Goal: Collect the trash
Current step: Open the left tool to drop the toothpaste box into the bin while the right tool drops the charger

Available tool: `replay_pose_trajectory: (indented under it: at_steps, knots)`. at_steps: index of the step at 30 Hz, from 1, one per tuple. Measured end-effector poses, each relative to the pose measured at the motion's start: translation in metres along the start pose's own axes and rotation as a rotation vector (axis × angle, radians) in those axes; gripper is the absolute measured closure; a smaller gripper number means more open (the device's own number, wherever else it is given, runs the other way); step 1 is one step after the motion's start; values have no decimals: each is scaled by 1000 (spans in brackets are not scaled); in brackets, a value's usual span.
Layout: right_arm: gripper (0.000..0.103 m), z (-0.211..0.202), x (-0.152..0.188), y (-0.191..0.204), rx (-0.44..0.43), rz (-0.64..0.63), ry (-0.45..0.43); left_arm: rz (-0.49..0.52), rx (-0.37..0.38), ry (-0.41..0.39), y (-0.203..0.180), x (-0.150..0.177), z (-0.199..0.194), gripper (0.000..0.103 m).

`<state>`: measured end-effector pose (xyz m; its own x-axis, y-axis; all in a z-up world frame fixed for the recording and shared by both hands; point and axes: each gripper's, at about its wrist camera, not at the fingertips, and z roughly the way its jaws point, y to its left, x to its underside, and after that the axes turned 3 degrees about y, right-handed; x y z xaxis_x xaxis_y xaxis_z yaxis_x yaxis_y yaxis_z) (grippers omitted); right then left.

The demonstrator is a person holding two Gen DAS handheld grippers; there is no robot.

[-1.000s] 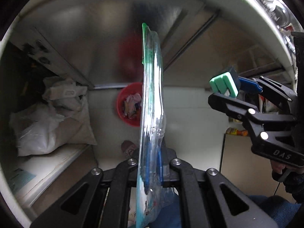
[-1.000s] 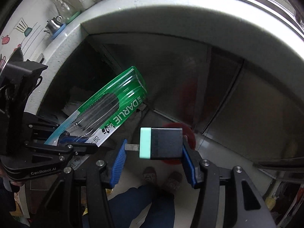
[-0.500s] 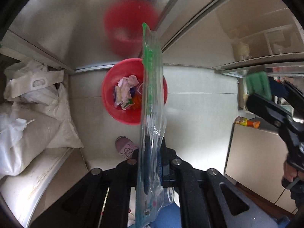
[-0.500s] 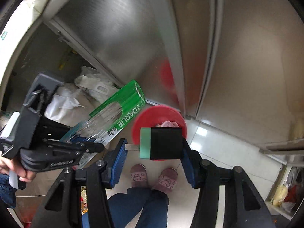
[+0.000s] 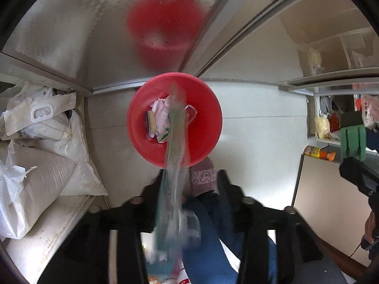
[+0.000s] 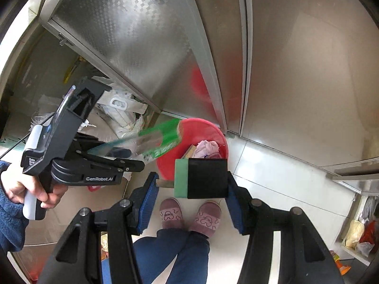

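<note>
A red bin [image 5: 208, 108] with wrappers and tissue inside stands on the floor right below both grippers; it also shows in the right wrist view [image 6: 165, 165]. My left gripper [image 5: 189, 189] points down over it. Its jaws are opening, and a clear and green toothbrush pack [image 5: 174, 161] hangs blurred between them, no longer pinched. From the right wrist view, that pack [image 6: 161, 137] tilts toward the bin's rim ahead of the left gripper [image 6: 137, 159]. My right gripper [image 6: 191, 184] is shut on a black block with a green side [image 6: 203, 177], just above the bin.
White sacks [image 5: 47, 165] are piled on the left. Metal cabinet doors [image 6: 146, 47] rise behind the bin. The person's slippers [image 6: 170, 213] stand just in front of it. At the right, a shelf holds bags and a yellow can [image 5: 315, 152].
Both grippers have sunk toward the red bin, which now looks larger. The left jaws have parted and the pack has come loose and blurred. The right gripper still holds its block.
</note>
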<state>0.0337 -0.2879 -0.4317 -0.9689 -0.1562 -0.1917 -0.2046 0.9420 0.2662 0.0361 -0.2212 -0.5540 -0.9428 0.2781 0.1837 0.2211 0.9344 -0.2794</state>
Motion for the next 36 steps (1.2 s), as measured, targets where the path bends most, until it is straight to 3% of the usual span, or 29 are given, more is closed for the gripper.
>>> replay_pose_trajectory:
  at_steps: [1, 3, 8, 19, 21, 30, 36]
  knots:
    - [51, -1, -1, 0, 0, 3, -1, -1, 7, -6, 1, 0, -3, 56]
    - [51, -2, -1, -1, 0, 4, -6, 5, 6, -23, 5, -2, -6, 38]
    - [51, 3, 1, -1, -4, -2, -13, 7, 35, -80, 9, -1, -27, 20]
    - [52, 12, -10, 12, -23, -36, -1, -15, 32, -128, 31, 12, -49, 9]
    - [52, 21, -13, 15, -31, -45, 8, -17, 9, -140, 37, 17, -50, 0]
    - [52, 68, -21, 31, -59, -112, 49, -48, -43, -157, 69, 28, -37, 0]
    - [52, 103, -23, 41, -14, -159, 90, -71, -45, -134, 89, 36, -23, 0]
